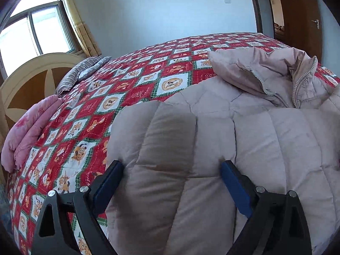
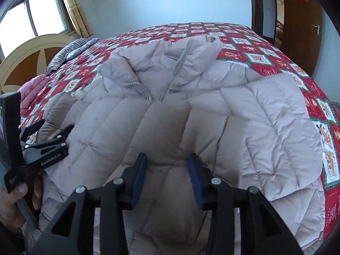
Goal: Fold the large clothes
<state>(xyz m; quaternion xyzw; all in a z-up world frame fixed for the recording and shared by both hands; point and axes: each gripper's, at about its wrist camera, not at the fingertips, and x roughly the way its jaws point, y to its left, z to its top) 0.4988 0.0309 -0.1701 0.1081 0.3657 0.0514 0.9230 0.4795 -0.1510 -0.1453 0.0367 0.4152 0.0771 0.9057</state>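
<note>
Pale pink quilted coat [image 2: 191,114] spread across the lower and centre of both views on the bed, collar and zip [image 2: 170,80] toward the top of the frame, front side up. Puffy, slippery-looking shell, stitched into fat vertical channels, likely to spring back and slide. Left gripper [image 1: 172,167] spread wide over the coat's left edge at lower centre of its view, blue pads [image 1: 233,182] touching the fabric but pinching nothing. Right gripper [image 2: 167,163] also parted, narrower, over a ridge of padding at lower centre; not closed on it. Risk from here: too shallow a bite, catching only the top layer, so the fold drags unevenly or the slick shell slips free. Beneath, a red patchwork quilt [image 1: 127,89]; pink blanket [image 1: 31,127] at left edge; headboard [image 1: 27,78] upper left
</note>
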